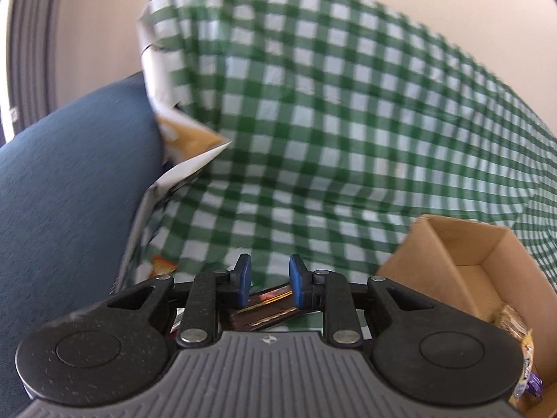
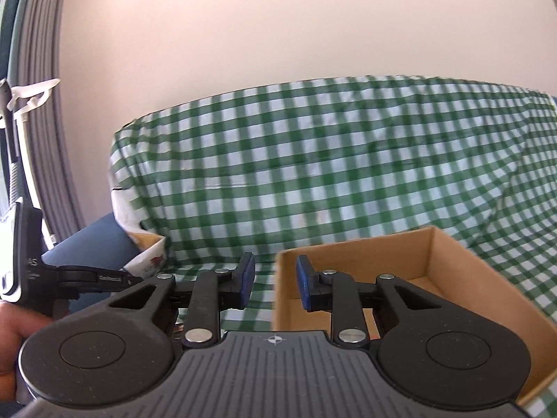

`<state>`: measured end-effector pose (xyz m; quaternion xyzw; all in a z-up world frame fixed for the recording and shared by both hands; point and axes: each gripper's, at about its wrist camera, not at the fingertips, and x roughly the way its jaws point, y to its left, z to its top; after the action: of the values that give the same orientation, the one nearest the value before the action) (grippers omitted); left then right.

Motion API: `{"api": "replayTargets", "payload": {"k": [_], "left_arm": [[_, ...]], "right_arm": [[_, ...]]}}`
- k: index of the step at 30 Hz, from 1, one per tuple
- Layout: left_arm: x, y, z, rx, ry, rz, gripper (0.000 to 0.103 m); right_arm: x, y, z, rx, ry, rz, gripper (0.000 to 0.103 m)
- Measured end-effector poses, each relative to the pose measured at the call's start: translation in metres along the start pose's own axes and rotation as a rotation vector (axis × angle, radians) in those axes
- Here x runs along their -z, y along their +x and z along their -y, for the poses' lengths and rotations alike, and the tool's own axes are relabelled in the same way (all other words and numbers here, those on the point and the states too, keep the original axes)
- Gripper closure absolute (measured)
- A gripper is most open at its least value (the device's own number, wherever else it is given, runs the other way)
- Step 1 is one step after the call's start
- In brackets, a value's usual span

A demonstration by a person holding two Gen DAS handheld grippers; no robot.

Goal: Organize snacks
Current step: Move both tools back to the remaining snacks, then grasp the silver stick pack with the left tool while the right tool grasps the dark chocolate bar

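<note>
two views look forward from hand-held grippers over a surface draped in a green and white checked cloth (image 2: 313,160), which rises behind like a covered sofa back

in the left wrist view, the left gripper (image 1: 269,280) has its blue pads close together on a dark, shiny snack wrapper (image 1: 264,308) that lies slanted between them; it looks pinched, most likely so it can be carried to the box. an open cardboard box (image 1: 463,261) sits near right, tilted in this view, with two or three wrapped snacks (image 1: 515,334) already lying in its near corner, so it appears to be the collecting place. at the left, a blue cushion (image 1: 69,209) presses against the cloth edge, and a second box with white and tan flaps (image 1: 188,146) stands at that edge

in the right wrist view, the right gripper (image 2: 275,285) has its pads narrowed with only air between them, so it holds nothing. it sits at the box's near left wall (image 2: 282,289), one finger inside, one outside. that rim could catch a pad

room for moving seems best over the open cloth between the two boxes; the blue cushion and the person's hand (image 2: 14,331) crowd the left
</note>
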<state>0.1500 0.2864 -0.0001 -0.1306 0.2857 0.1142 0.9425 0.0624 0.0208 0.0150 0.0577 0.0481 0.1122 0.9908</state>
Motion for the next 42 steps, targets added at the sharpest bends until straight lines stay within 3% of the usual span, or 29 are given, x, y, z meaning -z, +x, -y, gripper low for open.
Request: {"api": "replayTargets", "payload": {"k": [5, 10, 17, 18, 25, 29, 34, 38, 42], "left_arm": [[-0.007, 0.014, -0.029, -0.051, -0.081, -0.057, 0.077], [-0.013, 0.024, -0.064, -0.074, -0.194, -0.095, 0.085], [-0.016, 0.036, -0.085, -0.096, -0.278, -0.156, 0.085], [-0.016, 0.036, -0.087, -0.097, -0.291, -0.156, 0.085], [-0.016, 0.045, -0.082, -0.119, -0.283, -0.177, 0.085], [-0.015, 0.052, -0.079, -0.135, -0.256, -0.188, 0.085], [-0.015, 0.058, -0.082, -0.145, -0.252, -0.196, 0.085], [-0.015, 0.063, -0.08, -0.151, -0.245, -0.199, 0.085], [-0.016, 0.069, -0.078, -0.145, -0.242, -0.208, 0.084]], "right_arm": [[0.011, 0.035, -0.044, -0.097, -0.012, -0.045, 0.075], [0.031, 0.073, -0.083, -0.177, -0.035, -0.112, 0.075], [0.052, 0.139, -0.097, -0.15, 0.072, -0.251, 0.075], [0.057, 0.15, -0.098, -0.149, 0.096, -0.281, 0.073], [0.085, 0.217, -0.105, -0.04, 0.253, -0.416, 0.026], [0.093, 0.245, -0.11, 0.029, 0.294, -0.454, 0.02], [0.1, 0.263, -0.126, 0.078, 0.227, -0.477, 0.013], [0.102, 0.269, -0.138, 0.094, 0.128, -0.482, 0.013], [0.102, 0.264, -0.139, 0.13, 0.047, -0.465, 0.043]]}}
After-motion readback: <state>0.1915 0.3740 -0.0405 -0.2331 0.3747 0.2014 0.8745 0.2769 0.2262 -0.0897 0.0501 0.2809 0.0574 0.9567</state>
